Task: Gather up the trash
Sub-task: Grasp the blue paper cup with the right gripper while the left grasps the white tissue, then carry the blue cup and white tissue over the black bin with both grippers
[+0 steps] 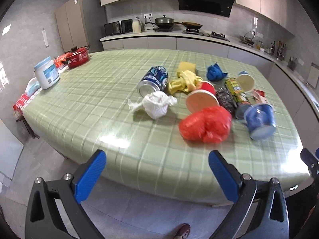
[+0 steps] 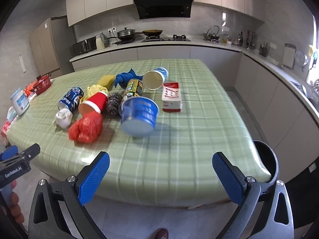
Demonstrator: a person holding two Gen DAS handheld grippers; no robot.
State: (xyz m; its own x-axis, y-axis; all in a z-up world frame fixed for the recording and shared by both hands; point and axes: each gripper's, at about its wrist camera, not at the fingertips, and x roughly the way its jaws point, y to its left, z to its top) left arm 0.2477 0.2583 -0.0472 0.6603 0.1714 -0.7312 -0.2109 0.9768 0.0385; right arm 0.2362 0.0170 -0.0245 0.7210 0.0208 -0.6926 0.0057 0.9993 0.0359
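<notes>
Trash lies in a cluster on the green checked table: a Pepsi can, a crumpled white tissue, a red plastic bag, a red paper cup, a blue noodle tub, a steel scourer, a green can, a blue-white paper cup and a red-white carton. My left gripper is open and empty at the table's near edge. My right gripper is open and empty too.
A yellow sponge, yellow cloth and blue cloth lie among the trash. A white jar and red pot stand at the far left. A black bin stands by the table's right corner.
</notes>
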